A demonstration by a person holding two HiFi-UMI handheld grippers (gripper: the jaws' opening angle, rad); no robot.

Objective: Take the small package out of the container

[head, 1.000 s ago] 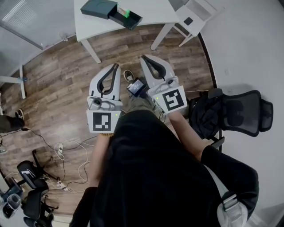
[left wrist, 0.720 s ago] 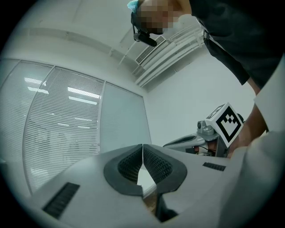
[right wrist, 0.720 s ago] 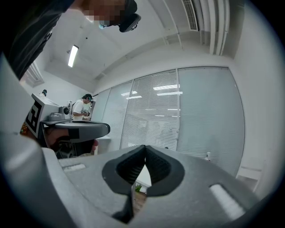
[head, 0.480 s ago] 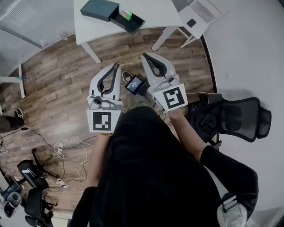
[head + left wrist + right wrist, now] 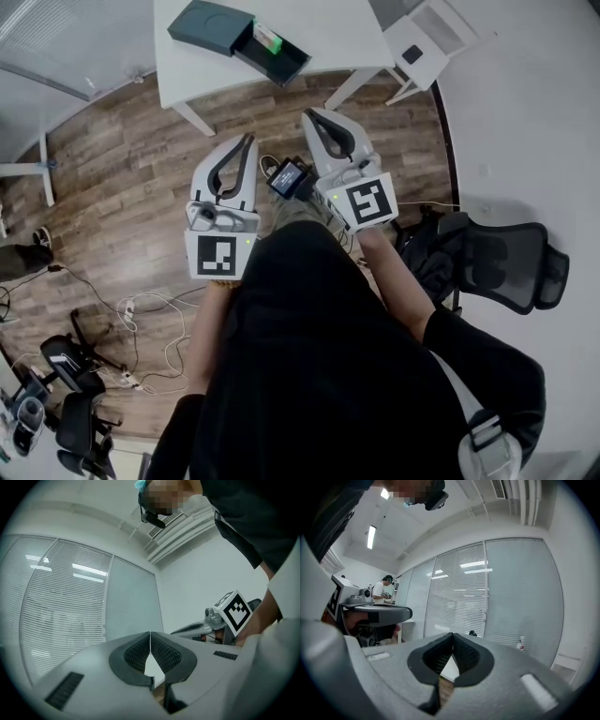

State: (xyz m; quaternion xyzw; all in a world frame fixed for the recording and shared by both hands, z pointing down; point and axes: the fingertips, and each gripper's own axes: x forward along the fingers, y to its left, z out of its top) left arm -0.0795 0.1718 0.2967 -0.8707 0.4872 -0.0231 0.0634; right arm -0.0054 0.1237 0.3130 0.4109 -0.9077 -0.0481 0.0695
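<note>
White desk (image 5: 347, 37), well ahead of the empty, pressed-together left claw (image 5: 248, 139) and right claw (image 5: 307, 114), bears the dark teal box-shaped container (image 5: 211, 25) exposing the small green package (image 5: 269, 40), not yet within reach.

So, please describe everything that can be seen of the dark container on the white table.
The container is a flat, dark grey-green box with a matte look, perhaps plastic. It lies flat on the white table, turned at a slant, near the edge that faces the person. Its black inner tray is slid out to the right and open on top. A small green and white package lies in that tray. Only the table and the package touch it.
</note>
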